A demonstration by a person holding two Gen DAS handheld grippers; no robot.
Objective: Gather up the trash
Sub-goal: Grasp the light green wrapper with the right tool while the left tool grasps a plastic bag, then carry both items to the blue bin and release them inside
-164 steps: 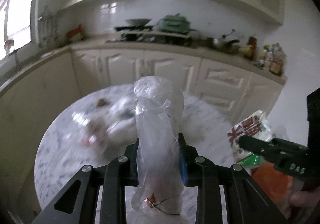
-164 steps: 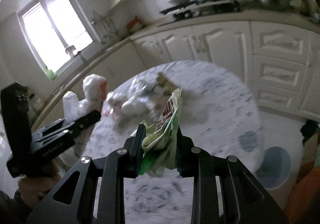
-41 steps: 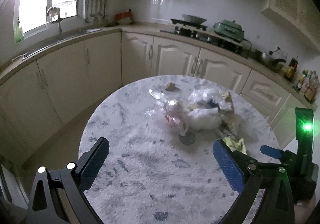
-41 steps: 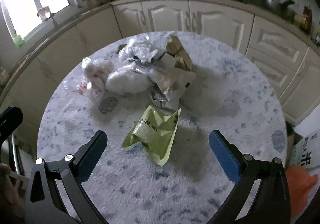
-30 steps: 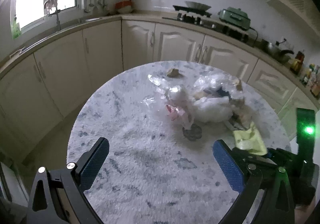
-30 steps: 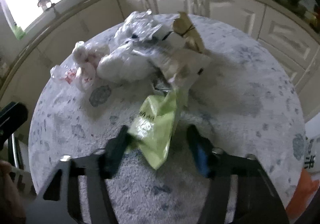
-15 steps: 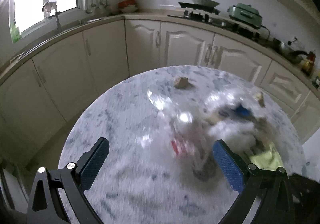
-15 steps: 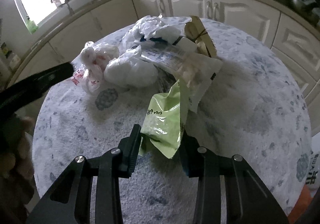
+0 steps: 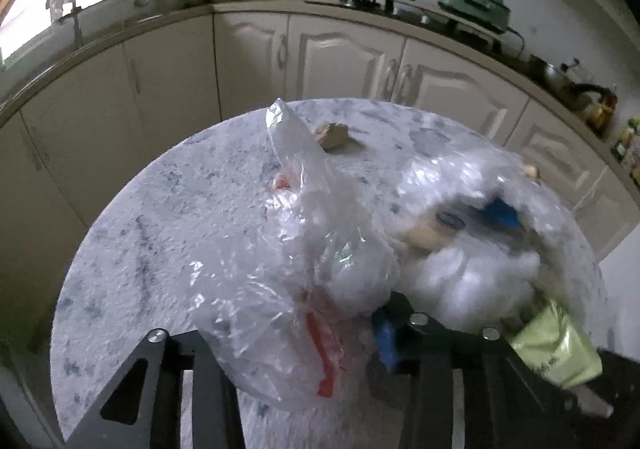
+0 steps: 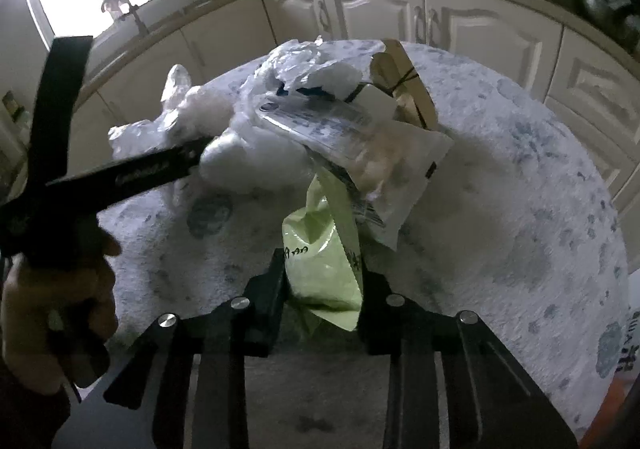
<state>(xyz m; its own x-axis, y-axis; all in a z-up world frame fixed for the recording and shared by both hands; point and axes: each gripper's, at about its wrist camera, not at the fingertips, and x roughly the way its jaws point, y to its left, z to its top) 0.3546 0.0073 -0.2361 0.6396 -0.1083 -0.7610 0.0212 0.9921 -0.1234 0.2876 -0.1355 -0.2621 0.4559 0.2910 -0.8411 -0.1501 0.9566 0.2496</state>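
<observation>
**Both tongs closed on trash at the worktop**

Your left tongs (image 9: 296,329) have just been closing and now pinch a crumpled clear plastic bag (image 9: 288,289) with red print; the bag bulges up between and over the arms. Your right tongs (image 10: 322,285) have also been closing and clamp a green wrapper (image 10: 324,257), which stands upright between them. The remaining trash pile (image 10: 320,121) lies on the round marbled worktop (image 10: 520,209) just beyond both tongs.
</observation>
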